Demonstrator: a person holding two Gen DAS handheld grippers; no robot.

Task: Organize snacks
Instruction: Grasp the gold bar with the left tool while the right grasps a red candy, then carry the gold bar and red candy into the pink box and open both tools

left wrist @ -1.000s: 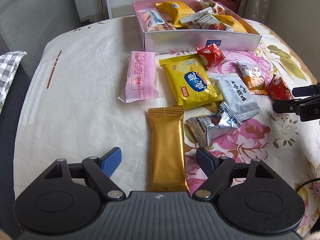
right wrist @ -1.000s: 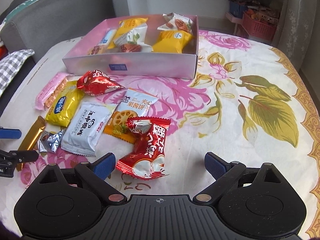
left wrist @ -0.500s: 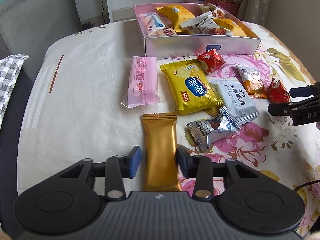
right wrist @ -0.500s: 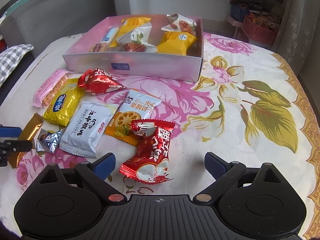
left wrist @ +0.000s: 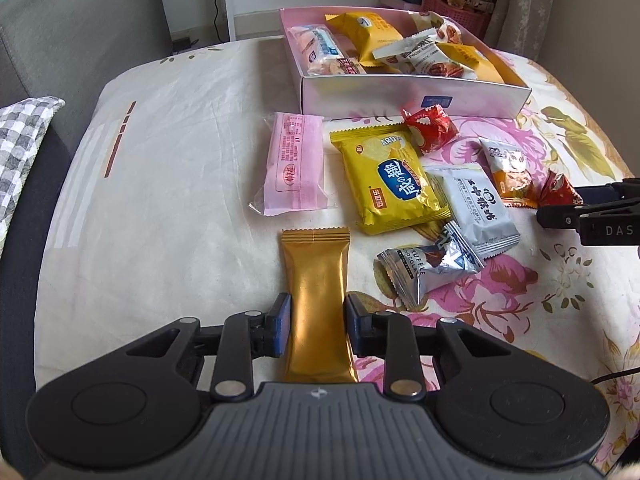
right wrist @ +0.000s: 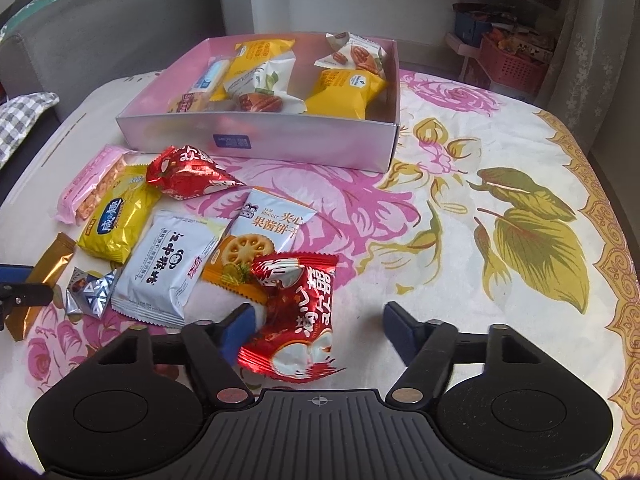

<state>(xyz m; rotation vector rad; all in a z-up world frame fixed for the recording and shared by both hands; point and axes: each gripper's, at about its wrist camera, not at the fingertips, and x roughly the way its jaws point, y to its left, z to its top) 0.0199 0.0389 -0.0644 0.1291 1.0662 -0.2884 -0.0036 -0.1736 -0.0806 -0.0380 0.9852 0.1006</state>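
Observation:
A long gold snack bar [left wrist: 316, 272] lies on the tablecloth, its near half between my left gripper's [left wrist: 318, 318] blue pads. The jaws are closing and both pads press its sides. In the right wrist view a red foil snack packet [right wrist: 296, 312] lies between the jaws of my right gripper [right wrist: 318, 328], which are closing. The left pad touches the packet and the right pad stands well clear of it. The pink-and-silver box [left wrist: 400, 96] at the back holds several packets.
Loose on the cloth are a pink wafer pack [left wrist: 294, 168], a yellow biscuit bag [left wrist: 392, 180], a white packet [left wrist: 476, 204], a silver chocolate wrapper [left wrist: 428, 268], an orange jam-biscuit packet [right wrist: 264, 240] and another red packet [right wrist: 188, 172]. A grey sofa [left wrist: 80, 20] stands left.
My left gripper's jaws have drawn in from wide apart onto the gold bar. My right gripper's jaws have come part-way in around the red packet. Neither hand has shifted.

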